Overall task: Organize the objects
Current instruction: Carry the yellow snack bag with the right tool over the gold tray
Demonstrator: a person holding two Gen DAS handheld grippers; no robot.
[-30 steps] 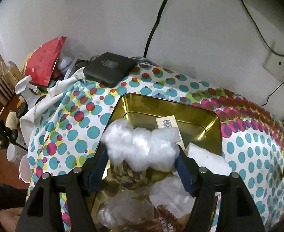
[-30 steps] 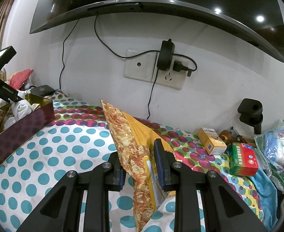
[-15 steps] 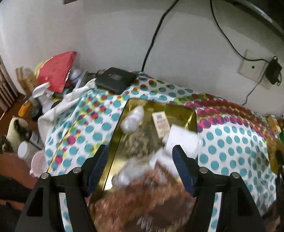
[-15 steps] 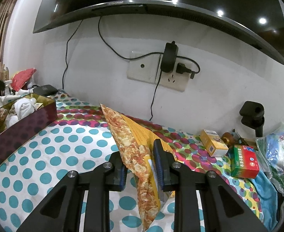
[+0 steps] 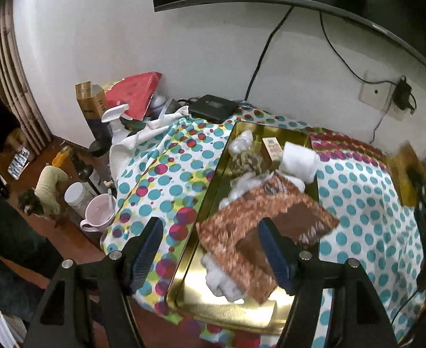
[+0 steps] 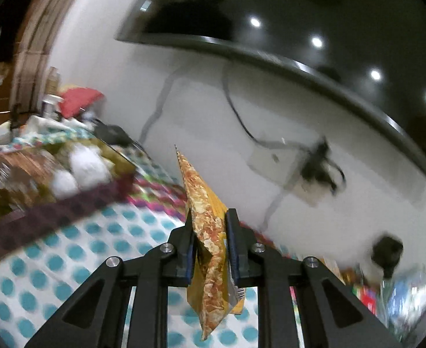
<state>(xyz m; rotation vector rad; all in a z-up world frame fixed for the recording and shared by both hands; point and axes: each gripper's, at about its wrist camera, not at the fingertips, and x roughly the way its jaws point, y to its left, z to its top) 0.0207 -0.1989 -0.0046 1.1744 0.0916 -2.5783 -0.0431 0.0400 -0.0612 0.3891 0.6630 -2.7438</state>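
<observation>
A gold tin (image 5: 213, 179) lies on the dotted cloth. It holds white fluffy wads (image 5: 298, 159), a small box (image 5: 272, 148) and a brown snack bag (image 5: 247, 217). My left gripper (image 5: 210, 226) hovers open over the tin's near end with nothing between its fingers. My right gripper (image 6: 210, 220) has its jaws closing tight on a yellow-orange snack bag (image 6: 201, 194), which hangs off the cloth with its point up. The tin's dark outer wall (image 6: 53, 211) shows blurred at the left of the right wrist view.
Left of the tin are a black box (image 5: 213, 107), a red bag (image 5: 137, 92), a spray bottle (image 5: 116, 121) and a pink mug (image 5: 98, 213). A small dog (image 5: 46, 191) stands on the floor. A wall socket (image 6: 314, 168) and packets (image 6: 407, 298) lie to the right.
My left gripper let go of the white wad into the tin and drew back and up. My right gripper lifted the snack bag off the cloth and rolled, tilting its view.
</observation>
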